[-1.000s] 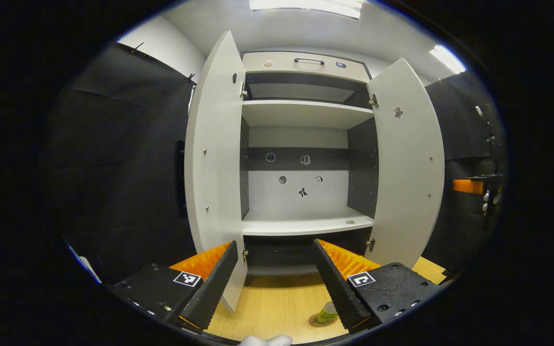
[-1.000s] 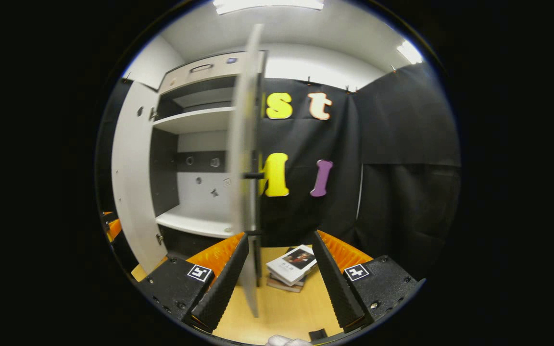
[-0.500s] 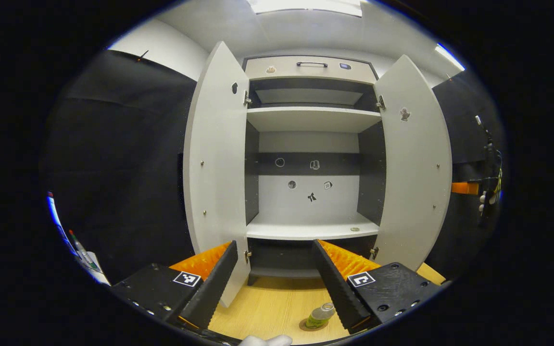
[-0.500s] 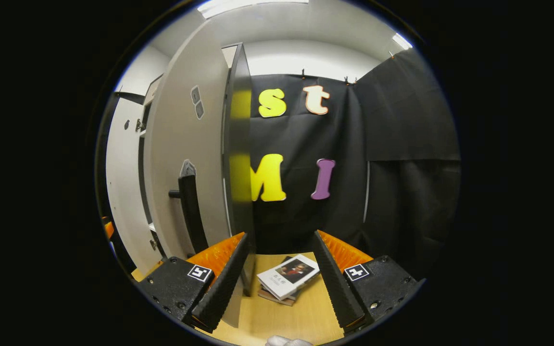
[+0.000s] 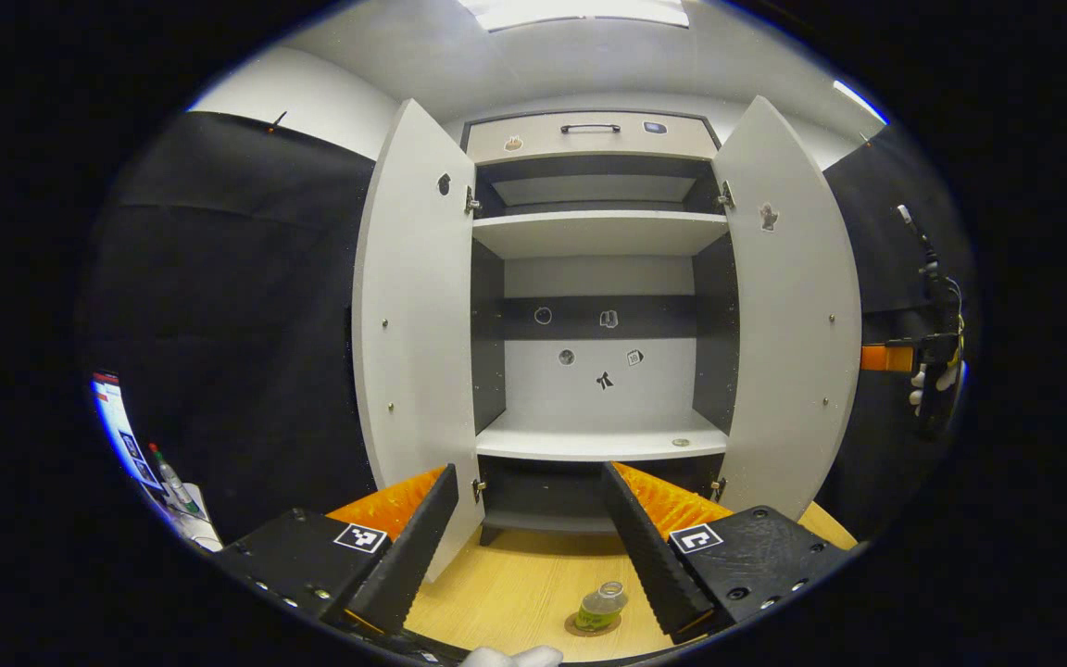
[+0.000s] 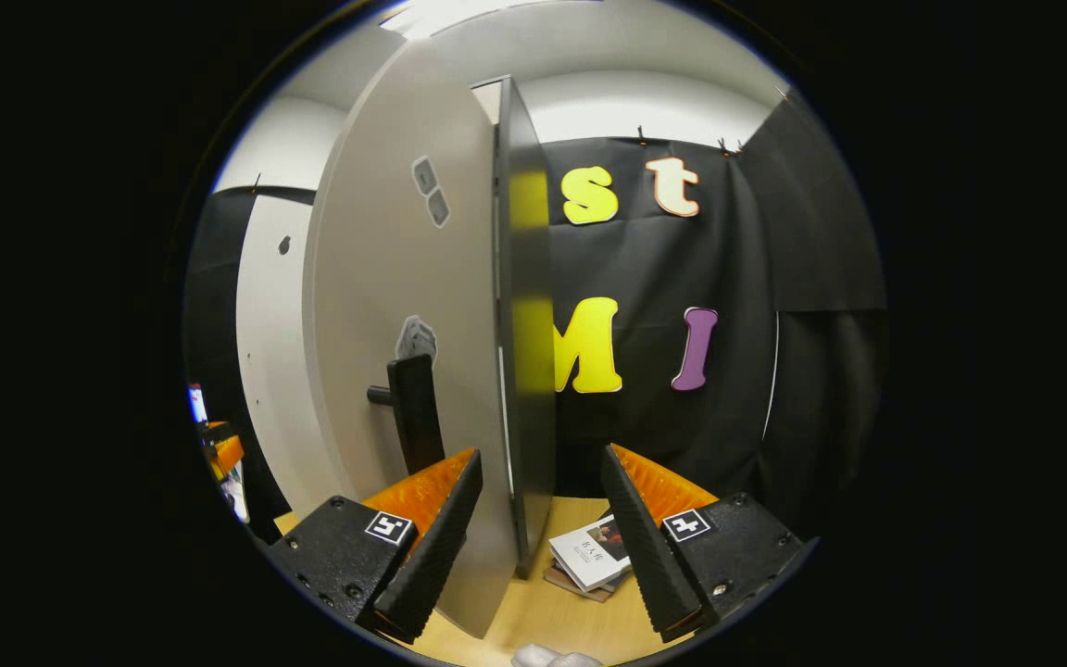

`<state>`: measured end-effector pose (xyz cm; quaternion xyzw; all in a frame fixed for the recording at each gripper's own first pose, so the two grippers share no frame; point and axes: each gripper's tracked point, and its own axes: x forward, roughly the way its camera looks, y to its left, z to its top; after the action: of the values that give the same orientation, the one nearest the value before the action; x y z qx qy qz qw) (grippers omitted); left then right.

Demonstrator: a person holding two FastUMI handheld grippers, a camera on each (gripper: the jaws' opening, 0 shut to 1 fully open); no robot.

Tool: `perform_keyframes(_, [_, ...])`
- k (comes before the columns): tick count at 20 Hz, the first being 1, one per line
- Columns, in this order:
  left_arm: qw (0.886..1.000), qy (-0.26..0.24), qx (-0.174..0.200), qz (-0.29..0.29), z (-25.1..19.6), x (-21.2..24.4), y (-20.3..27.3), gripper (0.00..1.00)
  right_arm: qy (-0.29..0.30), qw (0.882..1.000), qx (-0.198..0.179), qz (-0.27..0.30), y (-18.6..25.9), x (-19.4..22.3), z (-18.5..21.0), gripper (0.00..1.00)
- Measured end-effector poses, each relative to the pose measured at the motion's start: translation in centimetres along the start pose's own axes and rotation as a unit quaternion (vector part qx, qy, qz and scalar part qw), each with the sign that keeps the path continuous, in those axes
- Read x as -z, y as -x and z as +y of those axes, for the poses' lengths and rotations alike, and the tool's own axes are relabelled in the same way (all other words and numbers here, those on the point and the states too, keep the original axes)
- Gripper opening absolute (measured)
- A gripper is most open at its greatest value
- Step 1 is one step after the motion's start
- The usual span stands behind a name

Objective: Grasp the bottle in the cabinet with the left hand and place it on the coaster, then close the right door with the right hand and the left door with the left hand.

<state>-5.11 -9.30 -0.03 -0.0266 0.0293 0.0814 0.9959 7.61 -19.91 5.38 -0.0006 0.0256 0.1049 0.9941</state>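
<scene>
The cabinet (image 5: pixel 600 278) stands with both doors open, the left door (image 5: pixel 413 324) and the right door (image 5: pixel 788 315) swung outward. A small green bottle (image 5: pixel 600 604) stands on a round coaster (image 5: pixel 580 627) on the wooden table in front of it. My left gripper (image 5: pixel 527 472) is open and holds nothing, above the table and back from the cabinet. In the right gripper view, my right gripper (image 6: pixel 541 456) is open, and the right door's dark edge (image 6: pixel 524 324) runs between its fingers without being pressed. That door's outer face (image 6: pixel 385 306) carries a black handle (image 6: pixel 415 412).
A small stack of books (image 6: pixel 592 556) lies on the table behind the right door. A drawer with a handle (image 5: pixel 589 128) tops the cabinet. A small round item (image 5: pixel 679 442) lies on the lower shelf. Pens and papers (image 5: pixel 168 472) sit at far left.
The right gripper has moved round the right door: first the door stood edge-on, now its outer face and handle show. The left gripper has drawn back slightly, showing more of the bottle.
</scene>
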Motion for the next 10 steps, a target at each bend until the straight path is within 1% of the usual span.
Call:
perform_keyframes(3, [1.000, 0.000, -0.014, 0.002, 0.2, 0.1, 0.2, 0.95, -0.008, 1.000, -0.004, 0.006, -0.2, 0.1, 0.5, 0.81])
perform_keyframes(6, [1.000, -0.002, -0.014, 0.009, 0.4, 0.4, 0.1, 0.95, -0.010, 1.000, -0.007, 0.004, -0.4, 0.1, 1.4, 0.81])
perform_keyframes(10, [1.000, 0.000, -0.010, 0.008, 1.0, 0.5, -0.1, 0.95, -0.008, 1.000, -0.020, 0.008, -0.4, 0.3, 4.2, 0.81])
